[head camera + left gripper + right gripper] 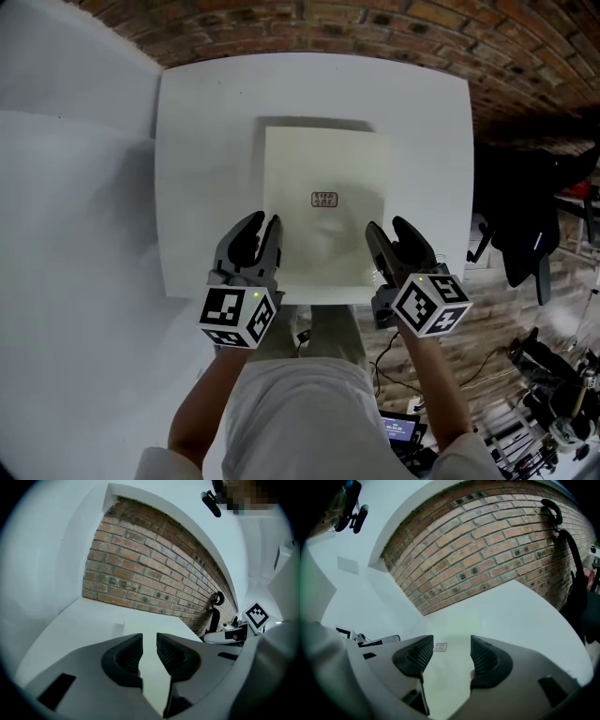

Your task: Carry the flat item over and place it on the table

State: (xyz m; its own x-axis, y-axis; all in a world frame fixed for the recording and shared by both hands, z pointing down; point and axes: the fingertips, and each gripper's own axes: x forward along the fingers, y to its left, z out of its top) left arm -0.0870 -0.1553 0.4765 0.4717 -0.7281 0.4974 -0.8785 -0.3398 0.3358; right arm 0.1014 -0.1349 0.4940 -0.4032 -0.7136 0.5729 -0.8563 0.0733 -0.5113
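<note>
A pale cream square flat item (pixel 323 159) with a small red-printed label (pixel 323 199) lies on the white table (pixel 206 141). My left gripper (pixel 264 221) is at the item's near-left corner. In the left gripper view its jaws (pixel 149 637) stand narrow, and the item (pixel 152 681) fills the gap between the pads, which seem to press on it. My right gripper (pixel 388 227) is at the near-right corner. Its jaws (pixel 452 641) stand wide apart, with the item (pixel 450 677) and its label (pixel 440 646) showing between them, untouched.
A brick wall (pixel 394 37) runs behind the table and a white wall (pixel 66 234) stands at the left. To the right are a black chair (pixel 525 225) and cables and gear (pixel 544 394) on the wooden floor. The table's near edge (pixel 319 303) is close to my body.
</note>
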